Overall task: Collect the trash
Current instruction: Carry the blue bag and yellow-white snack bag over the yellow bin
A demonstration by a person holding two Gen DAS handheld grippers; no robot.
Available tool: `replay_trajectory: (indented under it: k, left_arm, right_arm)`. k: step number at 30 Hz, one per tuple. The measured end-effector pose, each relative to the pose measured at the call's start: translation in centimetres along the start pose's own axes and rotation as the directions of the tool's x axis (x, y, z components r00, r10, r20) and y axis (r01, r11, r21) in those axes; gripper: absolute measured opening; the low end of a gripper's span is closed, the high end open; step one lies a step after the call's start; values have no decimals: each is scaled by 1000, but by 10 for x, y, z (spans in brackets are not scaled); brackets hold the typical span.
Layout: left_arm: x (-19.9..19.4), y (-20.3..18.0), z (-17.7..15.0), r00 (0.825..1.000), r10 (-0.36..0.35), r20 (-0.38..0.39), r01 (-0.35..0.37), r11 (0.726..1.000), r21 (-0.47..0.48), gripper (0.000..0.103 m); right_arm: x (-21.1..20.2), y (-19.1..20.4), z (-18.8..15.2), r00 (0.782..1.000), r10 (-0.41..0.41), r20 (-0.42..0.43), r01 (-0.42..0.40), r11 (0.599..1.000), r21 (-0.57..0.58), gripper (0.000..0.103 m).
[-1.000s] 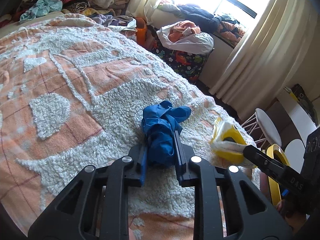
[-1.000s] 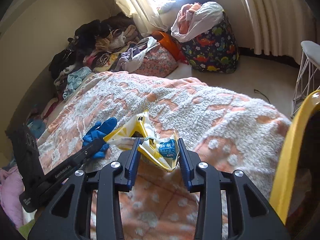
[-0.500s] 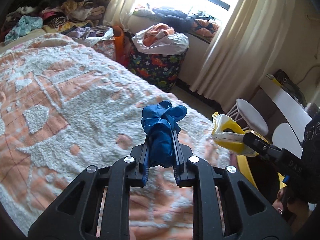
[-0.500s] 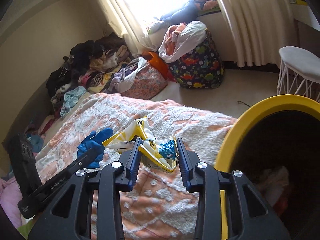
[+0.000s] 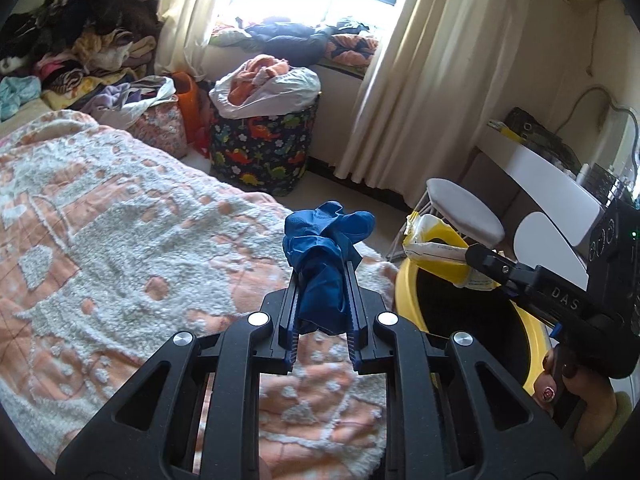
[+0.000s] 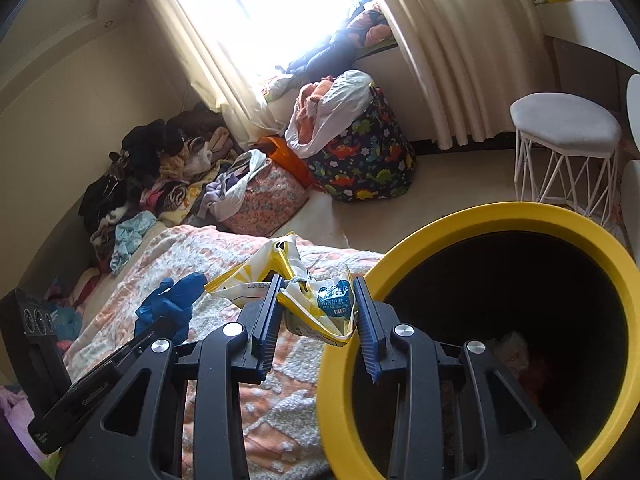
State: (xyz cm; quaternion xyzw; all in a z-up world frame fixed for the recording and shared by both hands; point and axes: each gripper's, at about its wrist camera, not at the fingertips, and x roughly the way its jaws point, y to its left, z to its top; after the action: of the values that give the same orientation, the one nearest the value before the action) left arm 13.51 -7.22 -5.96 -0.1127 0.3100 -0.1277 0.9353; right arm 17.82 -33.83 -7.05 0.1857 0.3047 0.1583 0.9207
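My left claw (image 5: 322, 280) grips a blue glove (image 5: 324, 256) over the bed's edge (image 5: 376, 276); my right claw (image 6: 316, 304) clamps a yellow wrapper (image 6: 320, 308) at the yellow bin's rim (image 6: 500, 216).

Black gripper (image 5: 322, 280) frames, blue pads (silver screws)

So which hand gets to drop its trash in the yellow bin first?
Right, probably. Its hand-held gripper holds the wrapper right at the bin rim, while the left hand-held gripper holds the blue glove over the bed.
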Motion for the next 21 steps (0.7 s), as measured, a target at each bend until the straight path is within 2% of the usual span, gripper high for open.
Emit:
replay_trajectory:
  k: [21]
  left_arm:
    - [-1,-57,-8,996,-86,-20,88,988,126,13]
  right_arm:
    - [-41,-55,10,993,-102,60,98,993,67,33]
